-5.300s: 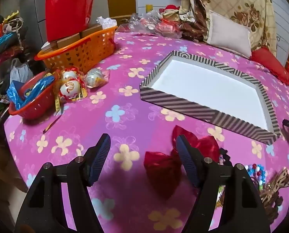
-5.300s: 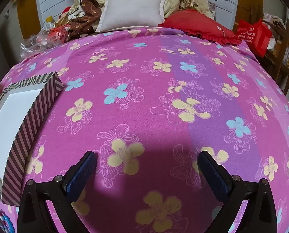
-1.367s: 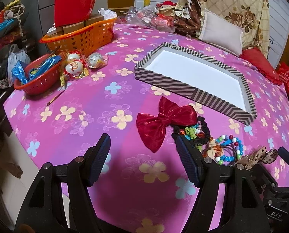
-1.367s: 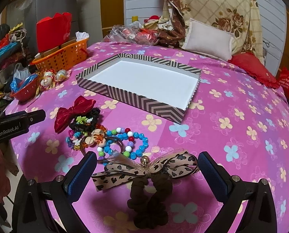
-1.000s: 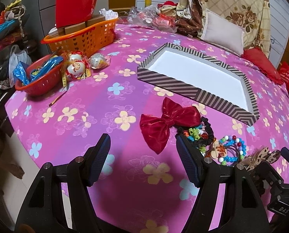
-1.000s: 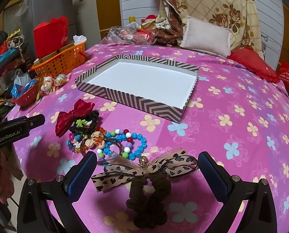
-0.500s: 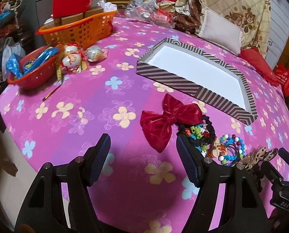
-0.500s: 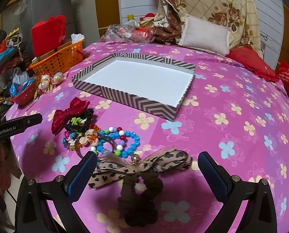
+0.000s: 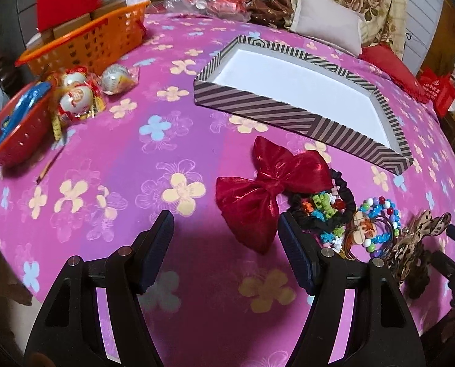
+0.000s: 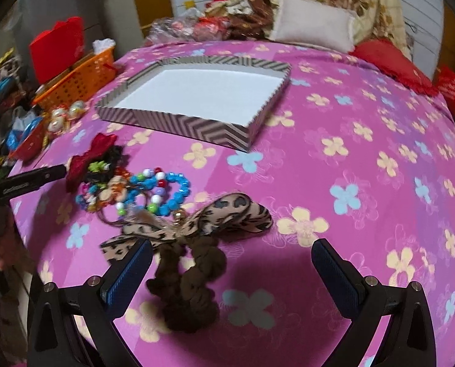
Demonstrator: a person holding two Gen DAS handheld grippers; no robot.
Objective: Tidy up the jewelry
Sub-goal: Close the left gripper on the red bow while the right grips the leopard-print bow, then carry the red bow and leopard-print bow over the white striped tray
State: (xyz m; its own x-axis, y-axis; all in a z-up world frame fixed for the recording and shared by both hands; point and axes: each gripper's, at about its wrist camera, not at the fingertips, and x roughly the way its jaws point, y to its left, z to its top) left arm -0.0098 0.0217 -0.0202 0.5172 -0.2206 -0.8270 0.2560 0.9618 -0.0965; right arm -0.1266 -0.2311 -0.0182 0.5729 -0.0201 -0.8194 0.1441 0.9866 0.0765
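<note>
Lying on the pink flowered cloth (image 9: pixel 111 159), the jewelry sits in a little pile. In the left wrist view, the left gripper (image 9: pixel 226 241) is at the bottom of the frame with its two fingers spread wide and nothing between them. The red bow (image 9: pixel 267 189) lies just above and a bit right of the gap, not touching either finger. Right of the bow sit the black scrunchie (image 9: pixel 345 202) and the bead bracelets (image 9: pixel 380 223), close to the right finger.

In the right wrist view, the right gripper (image 10: pixel 232 270) is also spread wide and holds nothing. The brown scrunchie (image 10: pixel 190 281) with the leopard bow (image 10: pixel 215 217) lies between its fingers, nearer the left finger, which overlaps the bow's left tail.

The striped box (image 9: pixel 252 104) with a white inside sits in the upper middle of both frames, well apart from both grippers, with no jewelry in it.
</note>
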